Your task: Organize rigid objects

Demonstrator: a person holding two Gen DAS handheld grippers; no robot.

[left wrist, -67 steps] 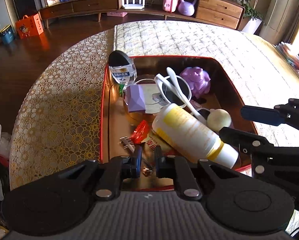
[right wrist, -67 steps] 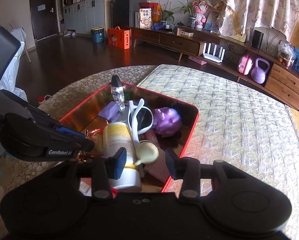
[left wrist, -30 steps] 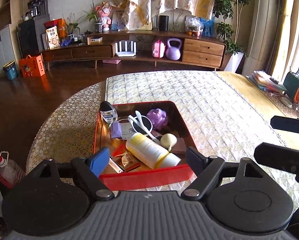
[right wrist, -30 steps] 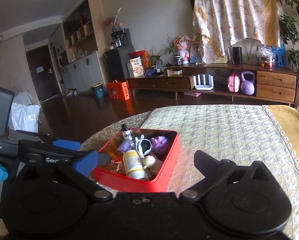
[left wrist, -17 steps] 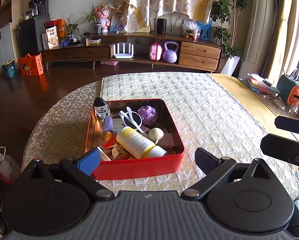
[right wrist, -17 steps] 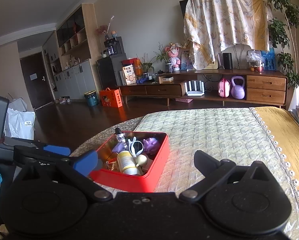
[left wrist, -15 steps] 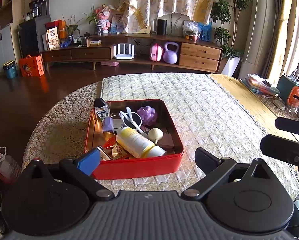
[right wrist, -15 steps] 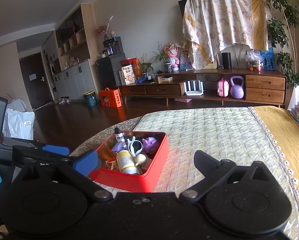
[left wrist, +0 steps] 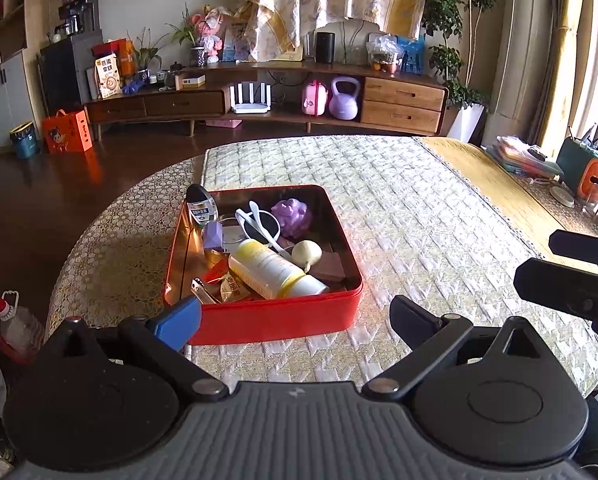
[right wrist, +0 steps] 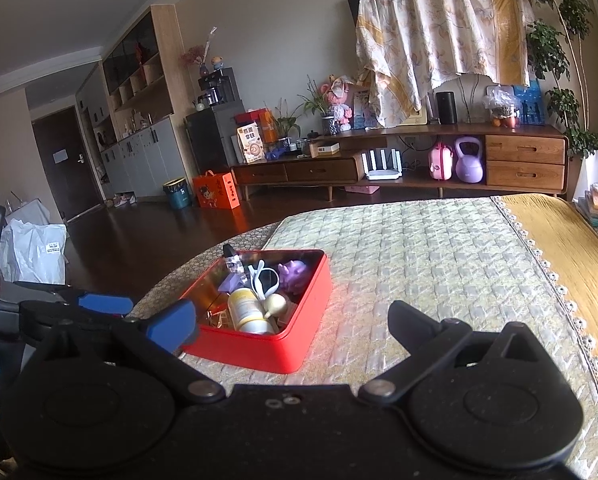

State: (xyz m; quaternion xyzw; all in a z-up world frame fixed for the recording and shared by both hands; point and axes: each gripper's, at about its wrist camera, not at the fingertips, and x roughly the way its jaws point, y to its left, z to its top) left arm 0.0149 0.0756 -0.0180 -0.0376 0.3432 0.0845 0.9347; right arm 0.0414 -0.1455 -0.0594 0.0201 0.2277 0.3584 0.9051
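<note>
Left wrist view: my left claw (left wrist: pixel 295 322) has just spread wide, empty, backed off the red tin (left wrist: pixel 259 320) at centre; everything sits inside, sorting looks finished.

Red tin tray (left wrist: pixel 275 322), rectangular, shallow, reflective inner walls, resting flat on the quilted tablecloth near the table's left edge. Contents, piled loosely: 1 white bottle with yellow label (left wrist: pixel 273 268) lying on its side across the middle; 1 small clear bottle with black cap (left wrist: pixel 201 207) upright in the far left corner; 1 pair of white-framed sunglasses (left wrist: pixel 261 226) behind the white bottle; 1 purple toy (left wrist: pixel 293 216) at the far right; 1 pale egg-shaped piece (left wrist: pixel 306 254) touching the white bottle; 1 lilac block (left wrist: pixel 213 236); red snack packets (left wrist: pixel 223 276) at the near left.
</note>
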